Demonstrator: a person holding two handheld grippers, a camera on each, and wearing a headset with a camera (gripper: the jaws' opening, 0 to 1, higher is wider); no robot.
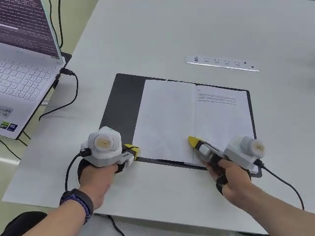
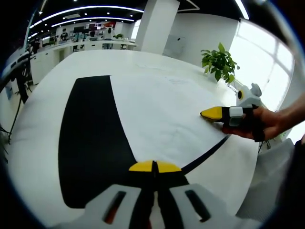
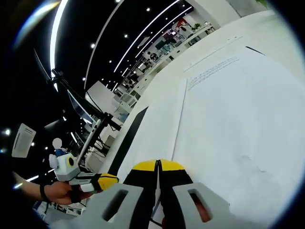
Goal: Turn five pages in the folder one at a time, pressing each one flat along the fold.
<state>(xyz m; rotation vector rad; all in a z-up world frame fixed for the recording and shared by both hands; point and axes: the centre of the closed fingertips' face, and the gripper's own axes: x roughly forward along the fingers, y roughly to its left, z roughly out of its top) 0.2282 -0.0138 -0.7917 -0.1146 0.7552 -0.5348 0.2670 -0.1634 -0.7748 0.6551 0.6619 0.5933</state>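
A black folder [image 1: 121, 101] lies open on the white table, with a blank white page [image 1: 165, 118] on the left of the fold and a page with a few printed lines [image 1: 224, 113] on the right. My left gripper [image 1: 132, 150] is shut and rests at the folder's near edge, by the blank page's lower left corner [image 2: 155, 166]. My right gripper [image 1: 193, 141] is shut too, its yellow tips lying on the paper at the bottom of the fold [image 3: 158, 164]. Nothing sits between either pair of jaws.
An open laptop [image 1: 24, 64] stands at the far left, its cables [image 1: 69, 101] trailing over the table edge. A white power strip [image 1: 222, 63] lies beyond the folder. The table's near edge runs just below my hands.
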